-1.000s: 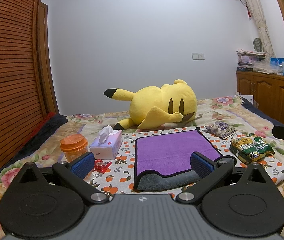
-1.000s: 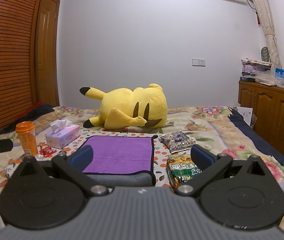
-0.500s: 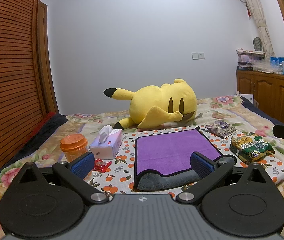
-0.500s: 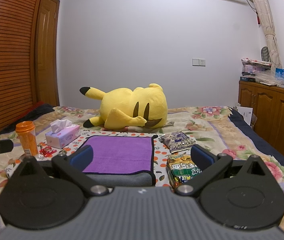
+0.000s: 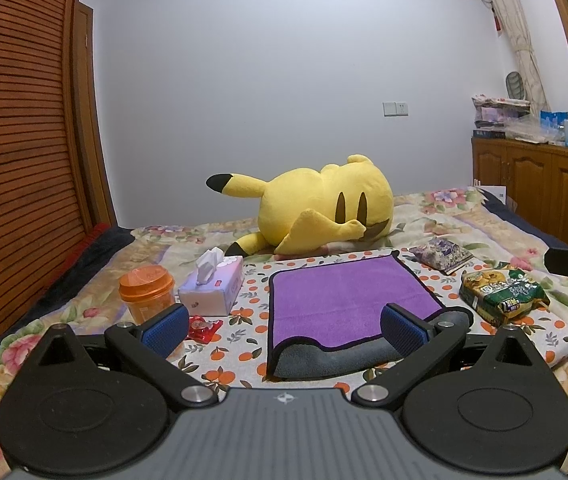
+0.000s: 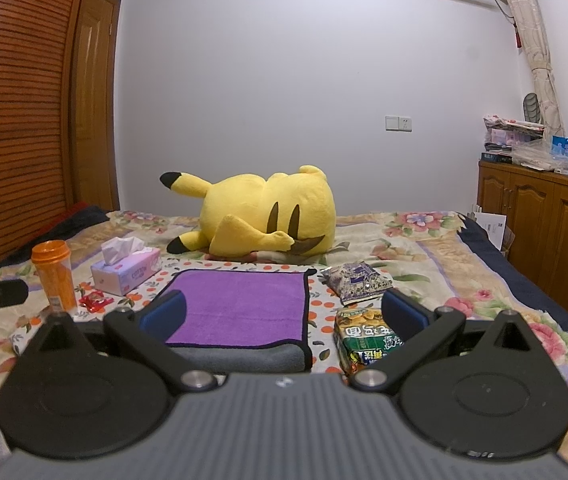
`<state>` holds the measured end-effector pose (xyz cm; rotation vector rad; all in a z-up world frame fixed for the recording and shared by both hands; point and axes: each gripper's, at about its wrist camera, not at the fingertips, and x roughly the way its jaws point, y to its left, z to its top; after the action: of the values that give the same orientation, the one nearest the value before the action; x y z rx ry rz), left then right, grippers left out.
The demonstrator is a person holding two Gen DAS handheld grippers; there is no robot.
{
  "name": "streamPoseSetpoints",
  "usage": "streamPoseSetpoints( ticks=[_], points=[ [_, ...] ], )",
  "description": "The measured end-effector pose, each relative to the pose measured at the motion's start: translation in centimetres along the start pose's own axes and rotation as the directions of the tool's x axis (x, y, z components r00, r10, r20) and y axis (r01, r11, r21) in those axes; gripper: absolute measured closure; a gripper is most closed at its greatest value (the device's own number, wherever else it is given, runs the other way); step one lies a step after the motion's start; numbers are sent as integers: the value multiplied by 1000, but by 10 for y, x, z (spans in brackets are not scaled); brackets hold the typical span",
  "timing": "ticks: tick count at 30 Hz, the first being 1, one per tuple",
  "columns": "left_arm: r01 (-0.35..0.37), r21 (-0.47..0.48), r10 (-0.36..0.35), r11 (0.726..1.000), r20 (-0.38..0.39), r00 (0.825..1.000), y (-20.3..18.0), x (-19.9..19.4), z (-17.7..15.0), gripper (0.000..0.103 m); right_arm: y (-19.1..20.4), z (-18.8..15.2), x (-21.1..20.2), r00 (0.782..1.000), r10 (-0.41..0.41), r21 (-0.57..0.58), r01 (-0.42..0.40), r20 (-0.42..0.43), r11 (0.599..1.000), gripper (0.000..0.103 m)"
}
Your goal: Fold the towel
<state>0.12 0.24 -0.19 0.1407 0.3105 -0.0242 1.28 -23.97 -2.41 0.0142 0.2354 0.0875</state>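
A purple towel (image 5: 344,300) with a grey underside and black trim lies on the orange-dotted cloth on the bed, its near edge rolled up to show grey. In the right wrist view the same towel (image 6: 240,308) sits left of centre. My left gripper (image 5: 284,326) hovers open just short of the towel's near edge, with nothing between its blue pads. My right gripper (image 6: 284,312) is open too, above the towel's near right corner and a green snack bag (image 6: 368,340). Neither gripper touches the towel.
A yellow plush toy (image 5: 324,212) lies behind the towel. To the left are a tissue box (image 5: 214,288), an orange jar (image 5: 146,296) and a red wrapper (image 5: 202,328). Right of the towel lie a purple packet (image 5: 440,254) and the green snack bag (image 5: 502,294). Wooden cabinets (image 6: 544,224) stand at the right.
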Motion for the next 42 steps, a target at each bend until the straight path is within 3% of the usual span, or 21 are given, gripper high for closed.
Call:
streamPoseSetpoints(
  ticks=[23,42],
  points=[
    [-4,3,4,1000,-93,996,0,26,-3,0,11,-2,22,997,11,-27,-14,-75,1000,0],
    [25,54,-15,998,-174,985,0,78,-3,0,17,-4,60,990,34,-61,-43,-138,997,0]
  ],
)
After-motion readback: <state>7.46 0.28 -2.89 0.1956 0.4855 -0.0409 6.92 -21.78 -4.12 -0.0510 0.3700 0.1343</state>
